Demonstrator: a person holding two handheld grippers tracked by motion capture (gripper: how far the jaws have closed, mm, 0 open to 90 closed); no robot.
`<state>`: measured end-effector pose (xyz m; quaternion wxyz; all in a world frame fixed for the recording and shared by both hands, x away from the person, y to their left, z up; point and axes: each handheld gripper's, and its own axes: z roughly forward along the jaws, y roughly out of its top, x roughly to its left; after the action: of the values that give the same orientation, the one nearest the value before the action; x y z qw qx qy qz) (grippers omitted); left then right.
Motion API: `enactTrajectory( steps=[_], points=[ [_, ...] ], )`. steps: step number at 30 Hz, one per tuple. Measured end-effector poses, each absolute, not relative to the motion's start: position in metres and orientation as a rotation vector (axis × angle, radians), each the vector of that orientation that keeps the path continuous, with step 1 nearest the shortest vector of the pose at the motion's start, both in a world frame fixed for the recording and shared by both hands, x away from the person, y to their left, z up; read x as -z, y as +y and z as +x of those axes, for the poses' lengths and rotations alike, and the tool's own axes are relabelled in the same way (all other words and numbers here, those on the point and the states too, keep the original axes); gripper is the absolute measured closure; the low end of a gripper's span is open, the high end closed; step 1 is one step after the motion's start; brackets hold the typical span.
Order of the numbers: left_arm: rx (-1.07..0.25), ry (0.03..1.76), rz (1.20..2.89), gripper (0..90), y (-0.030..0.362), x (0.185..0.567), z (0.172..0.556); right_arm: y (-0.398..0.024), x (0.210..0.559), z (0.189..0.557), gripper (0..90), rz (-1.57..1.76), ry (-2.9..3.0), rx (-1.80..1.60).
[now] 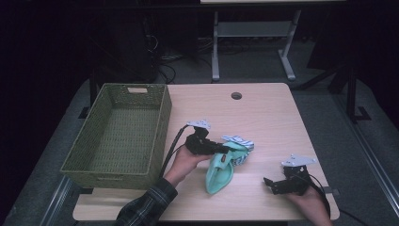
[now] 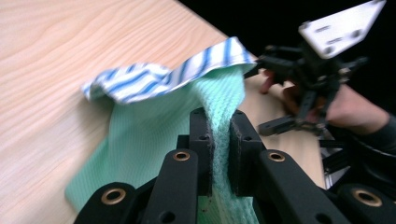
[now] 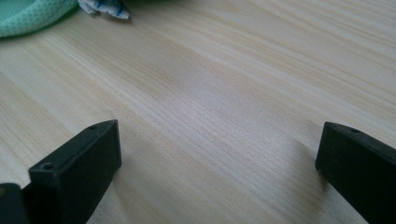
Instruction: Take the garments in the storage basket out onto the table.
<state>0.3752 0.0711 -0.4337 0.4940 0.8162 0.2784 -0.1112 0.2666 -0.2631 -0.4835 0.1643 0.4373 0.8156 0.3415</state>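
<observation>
Nearest to the person, at about five o'clock on the wooden table (image 1: 268, 117), the right gripper (image 1: 269, 183) rests low over bare wood with its jaws spread wide and nothing between them — in the right gripper view the two black tips stand far apart with only grain in the gap. A little farther in, near the middle of the tabletop, the left gripper (image 1: 225, 150) is clamped on a mint-green cloth (image 1: 220, 173); the left gripper view shows its pads pinching a ridge of the knit fabric tight between them. The green cloth trails back toward six o'clock from the grip, its lower end lying on the table. Just beyond the grip, at roughly one o'clock from it, a blue-and-white striped cloth (image 1: 240, 141) lies touching the green one and partly over it. Over at nine o'clock — well apart from both cloths — a green woven basket (image 1: 157, 136) sits along the left edge. Farthest off, near twelve o'clock, a round cable hole (image 1: 236, 96) marks the table's back edge.
</observation>
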Motion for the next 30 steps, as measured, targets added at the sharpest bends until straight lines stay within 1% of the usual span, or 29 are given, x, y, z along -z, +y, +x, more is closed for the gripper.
enactTrajectory(
  steps=[10,12,14,16,17,19,21,22,26,30],
  points=[
    [0.248,0.798,2.055,80.9,0.077,0.457,0.382,-0.263,0.484,0.267,0.0,1.246,2.325,-0.973],
    [0.214,0.824,2.095,80.0,0.078,0.465,0.384,-0.263,0.484,0.267,0.0,1.246,2.324,-0.974],
    [0.209,0.836,2.100,77.9,0.079,0.469,0.384,-0.263,0.484,0.267,0.0,1.246,2.324,-0.973],
    [0.190,0.830,2.107,73.8,0.079,0.469,0.383,-0.263,0.483,0.267,0.0,1.246,2.325,-0.973],
    [0.182,0.829,2.110,70.3,0.080,0.468,0.382,-0.263,0.484,0.267,0.0,1.246,2.325,-0.973],
    [0.162,0.821,2.100,59.1,0.080,0.462,0.380,-0.263,0.484,0.267,0.0,1.246,2.324,-0.974],
    [0.142,0.807,2.096,50.9,0.081,0.455,0.377,-0.263,0.483,0.267,0.0,1.246,2.325,-0.973],
    [0.142,0.807,2.096,49.0,0.081,0.455,0.377,-0.263,0.483,0.267,0.0,1.246,2.325,-0.973],
    [0.073,0.758,2.072,42.8,0.086,0.433,0.364,-0.263,0.483,0.267,0.0,1.246,2.325,-0.973],
    [0.031,0.705,2.057,41.6,0.080,0.416,0.356,-0.263,0.484,0.267,0.0,1.246,2.324,-0.973]
  ],
)
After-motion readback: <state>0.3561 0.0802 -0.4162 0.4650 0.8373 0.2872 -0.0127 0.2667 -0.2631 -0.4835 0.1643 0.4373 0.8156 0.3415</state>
